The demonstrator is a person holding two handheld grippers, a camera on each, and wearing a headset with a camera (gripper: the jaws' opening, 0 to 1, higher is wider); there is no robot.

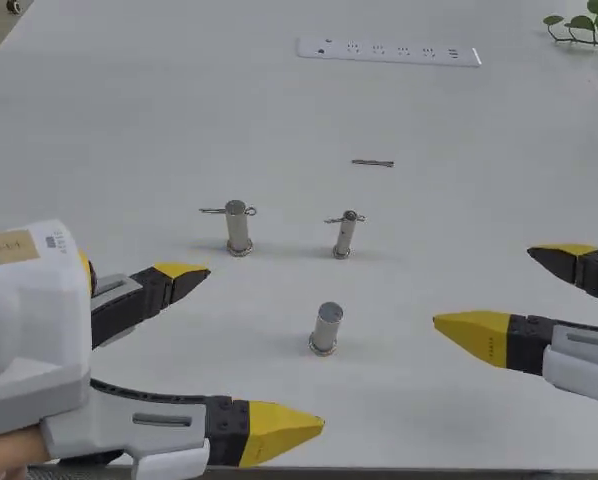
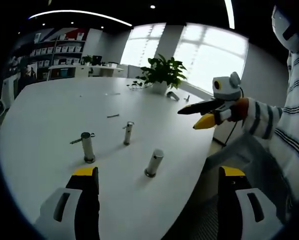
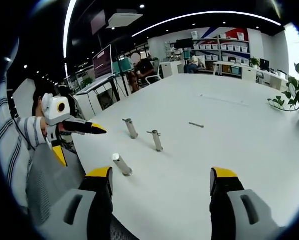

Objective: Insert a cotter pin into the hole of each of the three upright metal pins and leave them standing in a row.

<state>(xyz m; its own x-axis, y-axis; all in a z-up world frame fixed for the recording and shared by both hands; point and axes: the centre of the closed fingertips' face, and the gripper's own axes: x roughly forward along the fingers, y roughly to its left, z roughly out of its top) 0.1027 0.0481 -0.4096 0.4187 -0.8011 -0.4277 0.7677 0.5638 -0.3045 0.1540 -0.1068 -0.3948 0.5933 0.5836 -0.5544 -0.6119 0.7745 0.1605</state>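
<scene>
Three upright metal pins stand on the white table. The back left pin [image 1: 239, 228] and the back right pin [image 1: 345, 233] each carry a cotter pin through the top. The nearer pin [image 1: 327, 328] has none in it. A loose cotter pin [image 1: 372, 163] lies flat farther back. My left gripper [image 1: 244, 350] is open at the near left, short of the pins. My right gripper [image 1: 491, 288] is open at the right, level with the nearer pin. In the left gripper view the nearer pin [image 2: 153, 162] stands just beyond the open left gripper [image 2: 158, 175]. In the right gripper view it [image 3: 122, 164] stands left of the open right gripper [image 3: 162, 175].
A white power strip [image 1: 389, 51] lies at the table's far side and a potted plant [image 1: 584, 25] sits at the far right corner. The table's front edge runs just below my left gripper. A person sits at a distant desk [image 3: 142, 67].
</scene>
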